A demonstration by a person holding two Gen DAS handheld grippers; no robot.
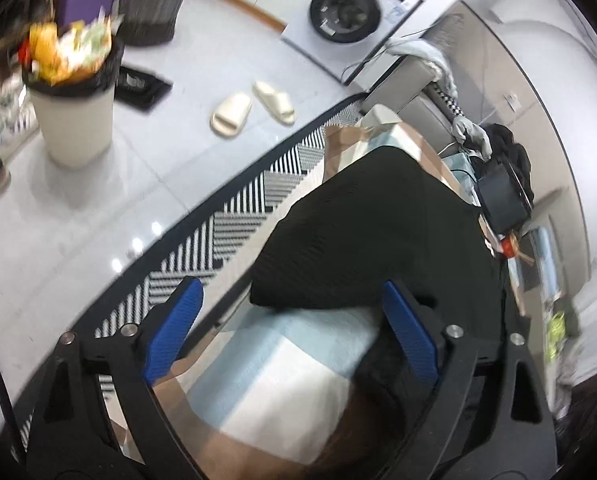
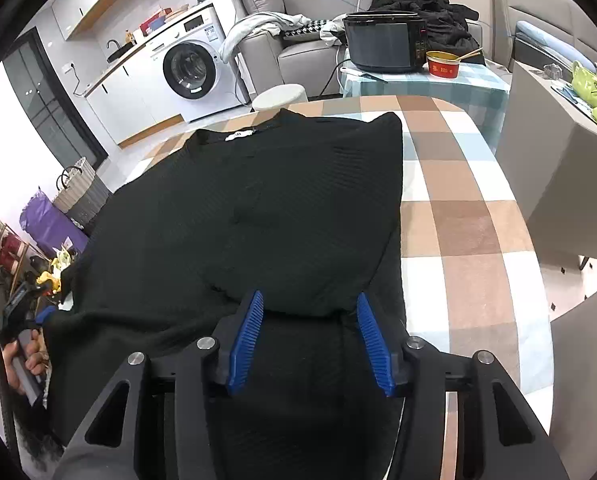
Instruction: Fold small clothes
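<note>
Right gripper (image 2: 310,338): fingers part-spread, nothing pinched, black top (image 2: 258,208) lying under and ahead of them on the checked table (image 2: 470,216). Left gripper (image 1: 290,332): fingers wide apart, top's edge between them, unpinched. Only the left view shows bin (image 1: 74,120) and slippers (image 1: 254,106) beyond.

No text is legible in either view. A small white neck label (image 2: 240,135) sits at the collar of the black sweater (image 2: 258,216), its print too small to read. A red bowl (image 2: 442,66) on the side table carries gold characters that cannot be made out. The washing machine (image 2: 190,68) has a control panel and stickers, all unreadable.
</note>
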